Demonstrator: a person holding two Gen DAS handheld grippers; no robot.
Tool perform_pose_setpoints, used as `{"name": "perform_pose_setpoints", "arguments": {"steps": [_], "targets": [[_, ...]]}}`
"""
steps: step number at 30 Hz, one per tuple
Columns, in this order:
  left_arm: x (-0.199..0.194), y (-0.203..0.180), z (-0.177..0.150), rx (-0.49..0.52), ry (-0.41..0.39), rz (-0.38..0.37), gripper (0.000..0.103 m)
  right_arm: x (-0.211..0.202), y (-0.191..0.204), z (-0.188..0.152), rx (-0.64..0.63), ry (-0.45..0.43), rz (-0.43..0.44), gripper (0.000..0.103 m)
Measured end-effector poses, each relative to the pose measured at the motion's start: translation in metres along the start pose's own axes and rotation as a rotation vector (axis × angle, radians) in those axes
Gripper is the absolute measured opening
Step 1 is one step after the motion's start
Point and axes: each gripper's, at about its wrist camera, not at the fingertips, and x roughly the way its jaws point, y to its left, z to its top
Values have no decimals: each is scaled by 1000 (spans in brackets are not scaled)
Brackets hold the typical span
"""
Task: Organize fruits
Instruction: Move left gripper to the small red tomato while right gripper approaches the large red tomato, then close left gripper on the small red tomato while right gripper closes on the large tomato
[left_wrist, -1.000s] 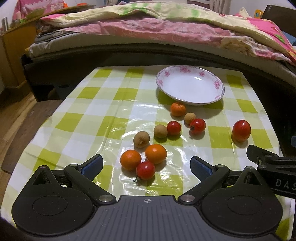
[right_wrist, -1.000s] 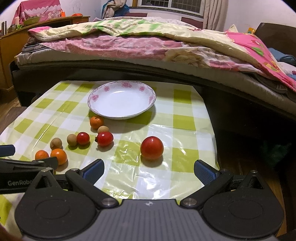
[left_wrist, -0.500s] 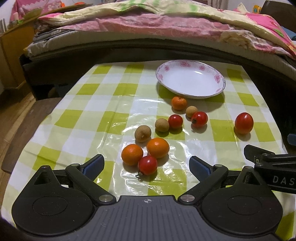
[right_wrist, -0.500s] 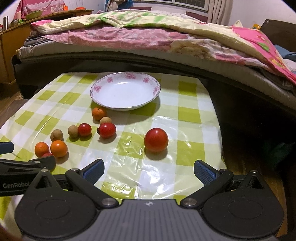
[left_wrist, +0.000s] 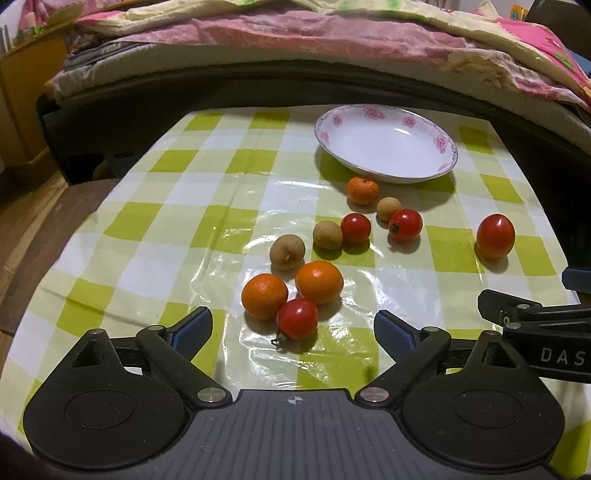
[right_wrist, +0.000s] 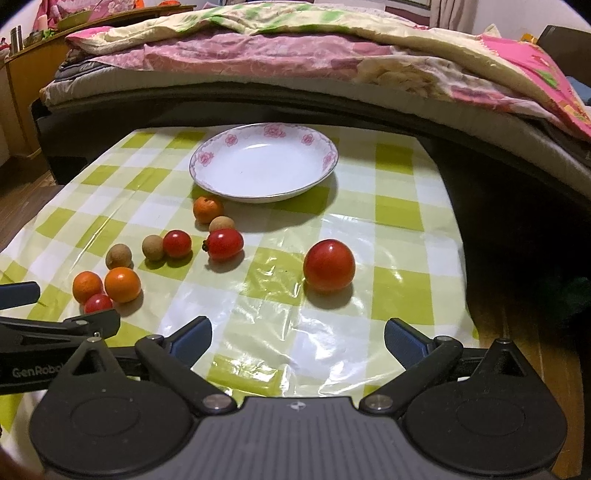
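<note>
**Fruit loose on the tabletop, plate bare, both grippers wide**

Your left gripper (left_wrist: 293, 325) hangs over the near edge of the tabletop (left_wrist: 155, 236) with its fingers (left_wrist: 194, 325) wide apart and closing slightly; nothing is pressed between them. Just ahead of them lies a small red tomato (left_wrist: 297, 318), its dark stem end pointing toward you and down-left, touching two round oranges (left_wrist: 264, 296) that sit side by side behind it. Beyond those come two brown, rough-skinned longans (left_wrist: 287, 253), then two more glossy tomatoes; the right one (left_wrist: 405, 225) lies on its side, long axis across the view, green calyx to the left. A smaller orange (left_wrist: 363, 190) sits just beside the plate (left_wrist: 439, 142), calyx up.

Your right gripper (right_wrist: 297, 338) also stands open, gripping nothing. Ahead of it, well apart from the rest, the largest tomato (right_wrist: 329, 265) sits alone, smooth, red and nearly round. The white plate has pink flowers on its rim and stands toward the far side, near the bed (right_wrist: 295, 55).
</note>
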Motion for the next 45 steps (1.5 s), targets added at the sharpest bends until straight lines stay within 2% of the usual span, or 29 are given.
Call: {"name": "perform_pose_setpoints", "arguments": {"steps": [8, 14, 19, 23, 28, 32, 35, 40, 45], "targets": [[7, -2, -3, 26, 16, -9, 94, 8, 0, 1, -7, 30, 26, 101], [14, 3, -5, 6, 30, -58, 85, 11, -4, 2, 16, 41, 44, 101], [22, 5, -7, 0, 54, -87, 72, 11, -5, 5, 11, 30, 52, 100], [24, 4, -7, -1, 51, -121, 69, 13, -9, 6, 23, 36, 59, 100], [29, 4, -4, -1, 40, -127, 69, 16, -13, 7, 30, 50, 72, 96], [30, 0, -4, 34, 35, -108, 66, 19, -16, 7, 31, 61, 78, 88], [29, -3, -6, 65, 26, -86, 60, 22, -20, 8, 40, 68, 77, 80], [28, 1, -4, 41, 25, -97, 40, 24, -32, 9, 67, 67, 79, 74], [28, 0, -3, 42, 30, -111, 38, 26, -42, 13, 77, 49, 71, 72]]}}
